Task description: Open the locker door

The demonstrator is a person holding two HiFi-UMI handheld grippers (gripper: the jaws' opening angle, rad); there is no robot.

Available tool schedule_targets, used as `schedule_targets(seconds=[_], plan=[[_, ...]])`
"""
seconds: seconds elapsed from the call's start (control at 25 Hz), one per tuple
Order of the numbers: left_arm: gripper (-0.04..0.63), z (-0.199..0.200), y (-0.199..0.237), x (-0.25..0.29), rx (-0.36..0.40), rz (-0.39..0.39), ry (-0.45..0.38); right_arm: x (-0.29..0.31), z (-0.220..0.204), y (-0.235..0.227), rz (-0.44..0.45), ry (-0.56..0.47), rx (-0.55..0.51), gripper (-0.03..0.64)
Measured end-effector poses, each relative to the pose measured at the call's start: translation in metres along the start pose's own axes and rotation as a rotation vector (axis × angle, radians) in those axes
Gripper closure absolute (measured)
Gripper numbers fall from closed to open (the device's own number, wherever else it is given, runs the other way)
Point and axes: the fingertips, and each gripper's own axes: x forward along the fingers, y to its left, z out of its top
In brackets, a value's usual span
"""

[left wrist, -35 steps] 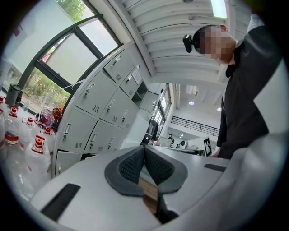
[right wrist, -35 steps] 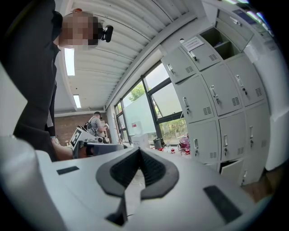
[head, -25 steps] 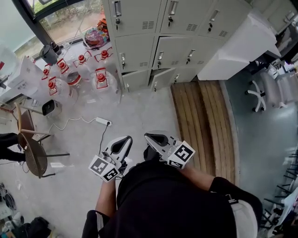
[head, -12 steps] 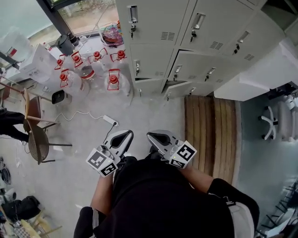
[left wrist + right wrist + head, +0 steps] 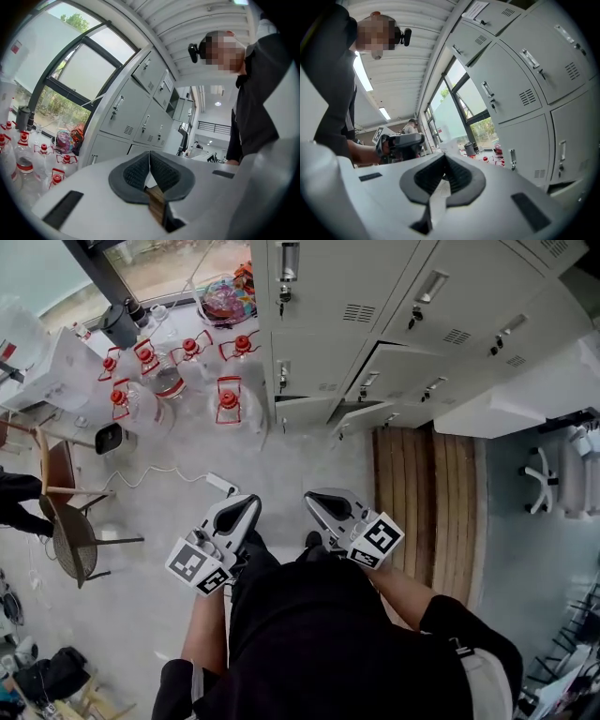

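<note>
Left gripper (image 5: 246, 506) and right gripper (image 5: 315, 499) are being held level before the body, both jaw pairs pressed together and empty, since the locker doors (image 5: 328, 296) are standing well ahead, unreached.

Bright window daylight, fisheye-warped edges

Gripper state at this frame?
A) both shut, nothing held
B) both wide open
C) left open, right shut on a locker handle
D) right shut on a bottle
A: the left gripper and the right gripper each show pads meeting at the tips with nothing between, and the head view shows both short of the lockers.
</note>
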Motion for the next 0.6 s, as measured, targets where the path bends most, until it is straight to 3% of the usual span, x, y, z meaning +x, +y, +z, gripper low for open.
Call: schedule_targets(seconds=[0.24,0.6], plan=[[0.577,0.005,0.062,-0.009,-0.026,-0.112,0.046,0.057,0.001,-0.002,-0.106,0.058,-0.029,0.604],[0.577,0.01,0.151,-0.014,-0.055,-0.186,0.053,0.147,0.001,-0.018,-0.195,0.098,-0.088,0.604]])
